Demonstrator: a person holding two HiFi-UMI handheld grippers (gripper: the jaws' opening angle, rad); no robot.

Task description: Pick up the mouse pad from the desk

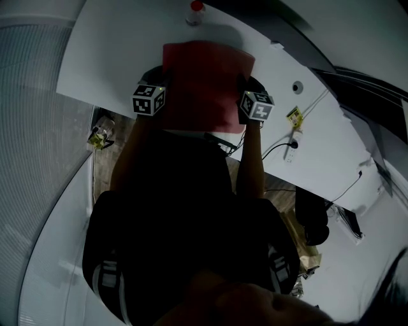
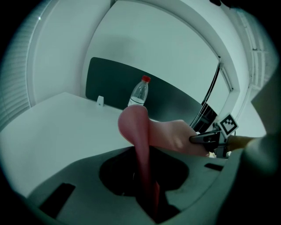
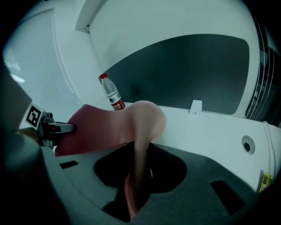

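Observation:
A red mouse pad (image 1: 205,83) hangs in the air above the white desk (image 1: 115,57), stretched between both grippers. My left gripper (image 1: 164,100) is shut on its left edge, and my right gripper (image 1: 242,107) is shut on its right edge. In the left gripper view the pad (image 2: 140,132) runs up out of the jaws and curls away toward the other gripper (image 2: 206,139). In the right gripper view the pad (image 3: 109,127) rises from the jaws and spreads left to the other gripper (image 3: 61,128).
A clear water bottle (image 1: 195,13) with a red cap stands on the desk just beyond the pad. A dark divider panel (image 3: 184,74) runs behind the desk. A power strip (image 1: 292,148) and cables lie on the desk at the right.

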